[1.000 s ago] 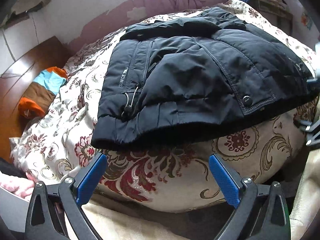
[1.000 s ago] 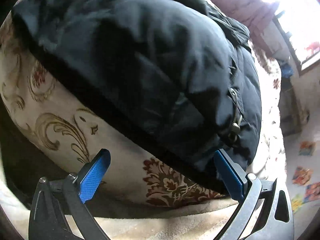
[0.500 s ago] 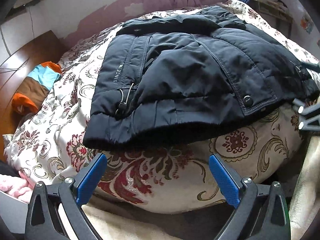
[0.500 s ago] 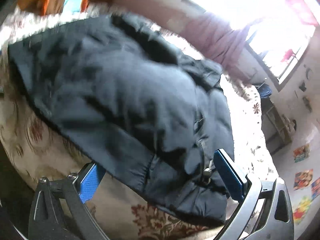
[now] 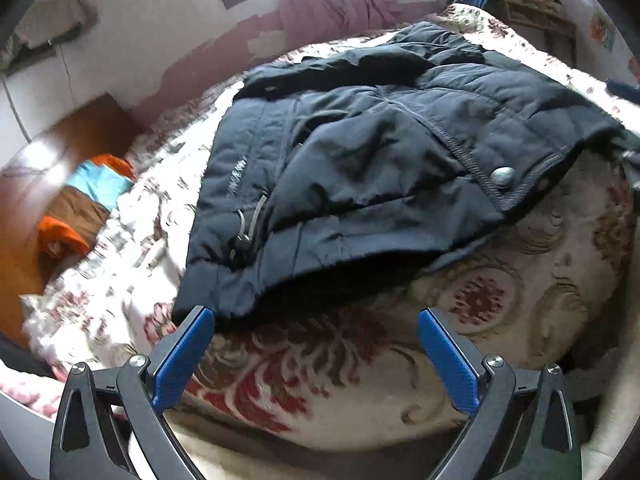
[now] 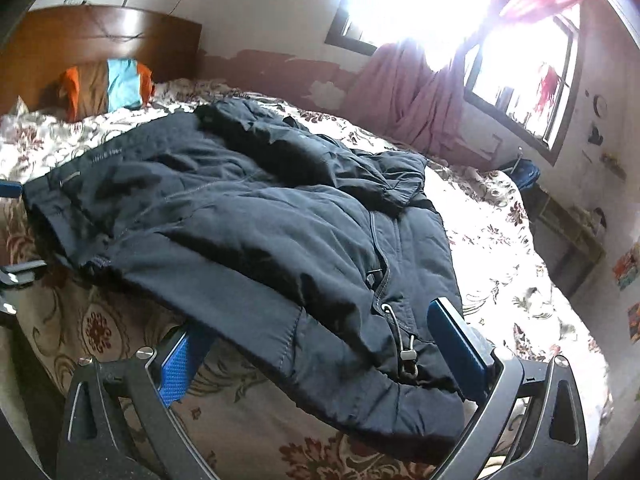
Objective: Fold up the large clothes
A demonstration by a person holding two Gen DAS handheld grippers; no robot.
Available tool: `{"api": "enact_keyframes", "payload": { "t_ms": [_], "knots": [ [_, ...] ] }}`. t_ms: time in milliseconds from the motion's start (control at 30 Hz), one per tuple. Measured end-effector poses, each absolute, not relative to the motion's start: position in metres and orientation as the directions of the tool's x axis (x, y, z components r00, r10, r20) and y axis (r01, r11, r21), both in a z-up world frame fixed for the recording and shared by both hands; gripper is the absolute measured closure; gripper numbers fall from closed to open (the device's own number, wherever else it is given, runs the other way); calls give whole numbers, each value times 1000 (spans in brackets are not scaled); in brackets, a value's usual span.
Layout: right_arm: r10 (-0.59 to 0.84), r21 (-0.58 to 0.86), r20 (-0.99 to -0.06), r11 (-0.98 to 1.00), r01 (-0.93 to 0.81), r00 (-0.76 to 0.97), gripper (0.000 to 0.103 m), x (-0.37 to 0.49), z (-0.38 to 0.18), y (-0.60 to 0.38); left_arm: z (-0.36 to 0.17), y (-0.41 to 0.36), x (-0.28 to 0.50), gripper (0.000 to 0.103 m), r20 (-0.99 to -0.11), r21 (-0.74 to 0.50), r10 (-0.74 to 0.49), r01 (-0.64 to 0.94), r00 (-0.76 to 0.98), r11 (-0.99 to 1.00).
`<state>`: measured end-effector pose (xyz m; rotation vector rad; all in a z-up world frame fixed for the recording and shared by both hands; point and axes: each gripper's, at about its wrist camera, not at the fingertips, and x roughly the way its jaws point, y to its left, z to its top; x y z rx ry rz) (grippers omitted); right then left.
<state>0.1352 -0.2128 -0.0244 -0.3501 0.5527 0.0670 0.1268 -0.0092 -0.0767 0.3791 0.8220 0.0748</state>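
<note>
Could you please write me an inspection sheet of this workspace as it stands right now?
Surface: bed with a floral quilt, rumpled toward the headboard.
Job's things: dark padded jacket lying partly folded on the quilt, its hem near the bed's front edge; drawcord toggle showing at the hem.
Clutter: orange, brown and blue pillow against the wooden headboard.
Grippers: left gripper open, just short of the hem, holding nothing; right gripper open, its jaws either side of the jacket's hem corner.
Cables: nothing seen on the bed.
Surroundings: bright window, pink curtain, peeling wall.
</note>
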Motion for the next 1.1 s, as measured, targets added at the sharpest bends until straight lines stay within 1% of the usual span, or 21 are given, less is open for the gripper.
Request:
{"api": "enact_keyframes", "payload": {
  "t_ms": [67,300,400,500,633,700,733,800,833,867,900,1000,1067,1100],
  "knots": [
    [-23,-291,-519,945,-152,854,2,137,-25,-215,-84,-13,135,1,-676,406,259,54,689,912],
    [-6,-248,-500,959,-136,866,2,134,-22,-218,-101,-33,142,1,-622,521,307,87,720,849],
    [-7,-251,-496,959,-135,868,2,134,-23,-218,-105,-33,148,1,-593,558,352,55,724,828],
    [-12,-252,-498,959,-132,867,2,134,-24,-218,-103,-23,154,1,-570,564,391,-2,723,826],
    [-24,-257,-506,958,-124,862,2,136,-26,-216,-103,-2,164,3,-572,532,429,-82,699,843],
    [-35,-267,-515,956,-122,856,2,137,-28,-215,-102,7,168,11,-558,530,459,-128,692,838],
    [-40,-271,-519,955,-120,854,2,137,-28,-214,-101,8,168,14,-549,532,468,-142,692,835],
    [-58,-291,-523,950,-114,850,2,137,-29,-213,-99,12,168,22,-532,528,473,-162,702,834],
    [-81,-314,-522,944,-102,849,2,137,-30,-212,-98,12,168,24,-522,526,472,-168,710,834],
    [-111,-342,-518,936,-86,848,2,137,-31,-211,-97,11,166,29,-514,526,470,-169,717,834],
    [-135,-366,-513,928,-74,848,2,137,-31,-210,-96,9,164,36,-502,527,463,-166,730,833],
    [-213,-456,-497,889,-44,842,2,138,-34,-204,-90,-6,152,49,-443,552,449,-158,776,819],
    [-262,-510,-498,859,-35,827,2,140,-40,-199,-89,-9,149,54,-418,562,441,-156,794,812],
    [-282,-531,-508,847,-37,814,2,143,-44,-198,-89,-9,148,55,-409,566,438,-155,800,810]
  ]
}}
